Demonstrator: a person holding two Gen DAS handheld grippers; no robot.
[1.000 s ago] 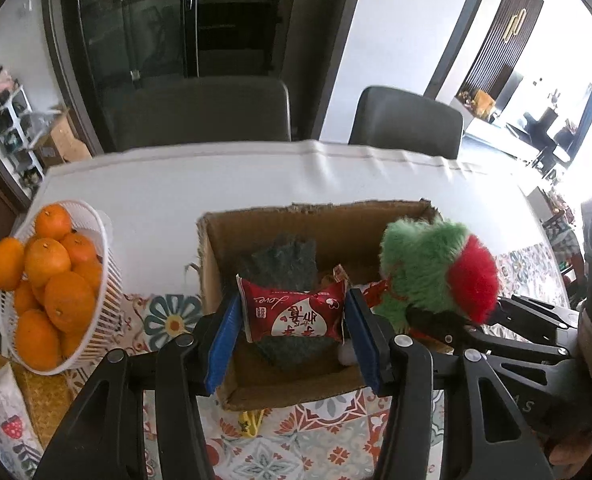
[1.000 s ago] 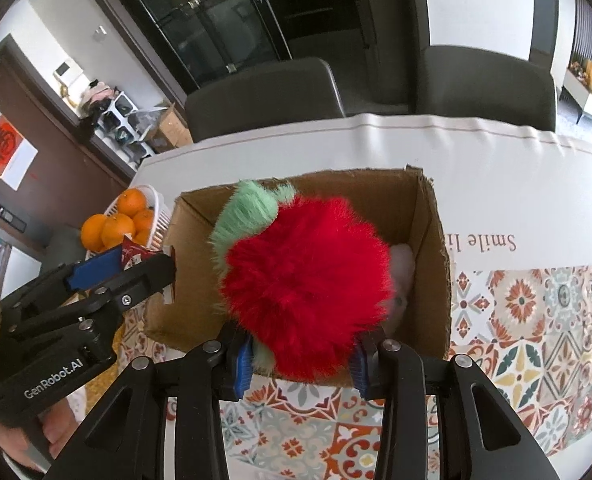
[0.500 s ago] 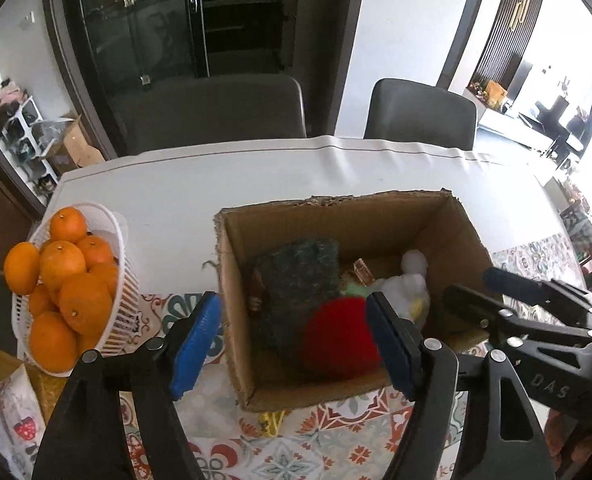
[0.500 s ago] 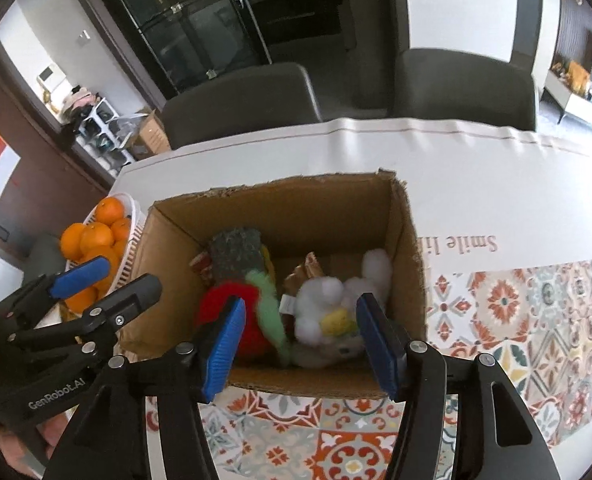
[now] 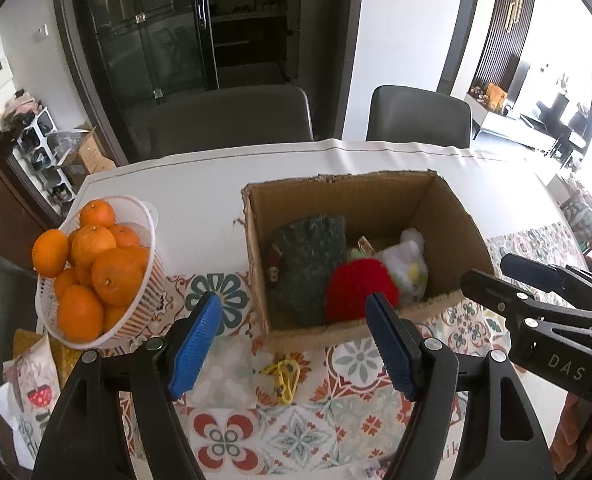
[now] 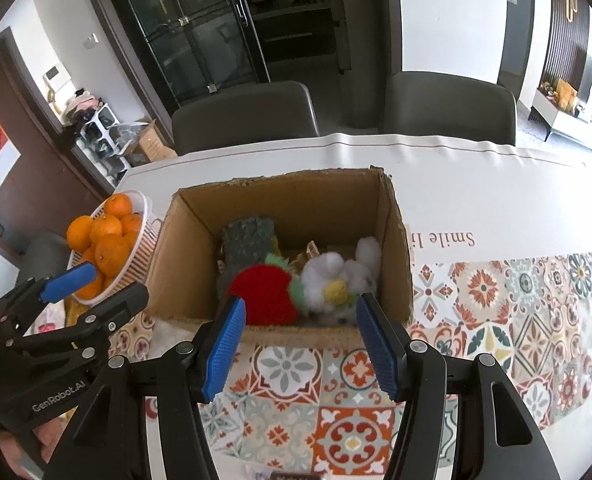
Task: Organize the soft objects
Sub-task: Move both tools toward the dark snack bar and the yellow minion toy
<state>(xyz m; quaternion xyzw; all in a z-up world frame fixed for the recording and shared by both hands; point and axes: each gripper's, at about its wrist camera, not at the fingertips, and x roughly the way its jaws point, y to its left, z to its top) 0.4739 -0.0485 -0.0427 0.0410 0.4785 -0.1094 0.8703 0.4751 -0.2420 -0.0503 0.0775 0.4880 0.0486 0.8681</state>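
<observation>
Cardboard box point(image 5: 452, 216) at centre holds red plush point(image 5: 360, 292); orange basket point(image 5: 144, 216) at nine o'clock; left gripper point(image 5: 296, 344) empty, jaws apart.

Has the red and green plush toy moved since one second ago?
Yes. The red and green plush toy went from above the cardboard box rim down inside it, beside the white plush.

Two dark grey chairs point(image 5: 232, 114) point(image 5: 418, 114) are standing at the far side of the table point(image 5: 200, 192). Behind them, a dark glass-door cabinet point(image 5: 168, 28) is rising against a white wall point(image 5: 408, 32). Daylight is pouring in from the right. At far left, a white shelf point(image 5: 42, 152) is holding clutter.
</observation>
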